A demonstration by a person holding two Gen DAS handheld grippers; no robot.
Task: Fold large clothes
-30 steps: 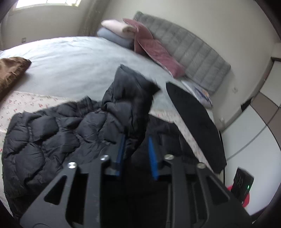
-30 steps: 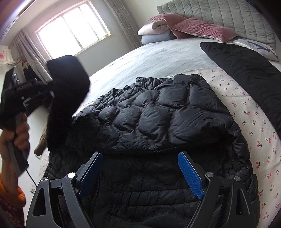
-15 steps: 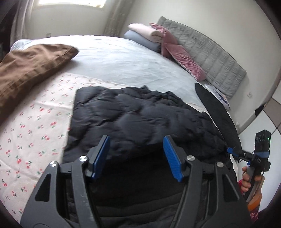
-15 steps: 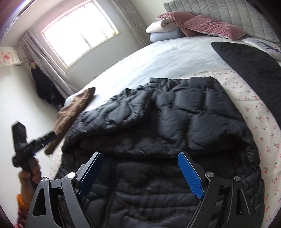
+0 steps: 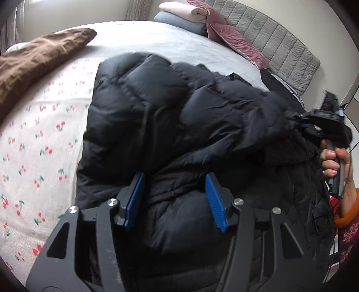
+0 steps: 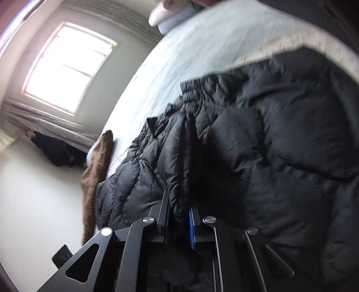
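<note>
Our right gripper (image 6: 179, 219) has its jaws nearly closed, pinching a fold of the black puffer jacket (image 6: 280, 146). Brown cloth (image 6: 96, 170) lies left on the bed (image 6: 202, 45); window (image 6: 67, 67) behind.

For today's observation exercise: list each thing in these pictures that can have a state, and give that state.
Black puffer jacket: partly folded on the bed, its right edge lifted.
Left tongs: open, over the jacket.
Right tongs: shut on a jacket edge.
Brown garment: lying crumpled on the bed.
Pillows: stacked by the headboard.
</note>
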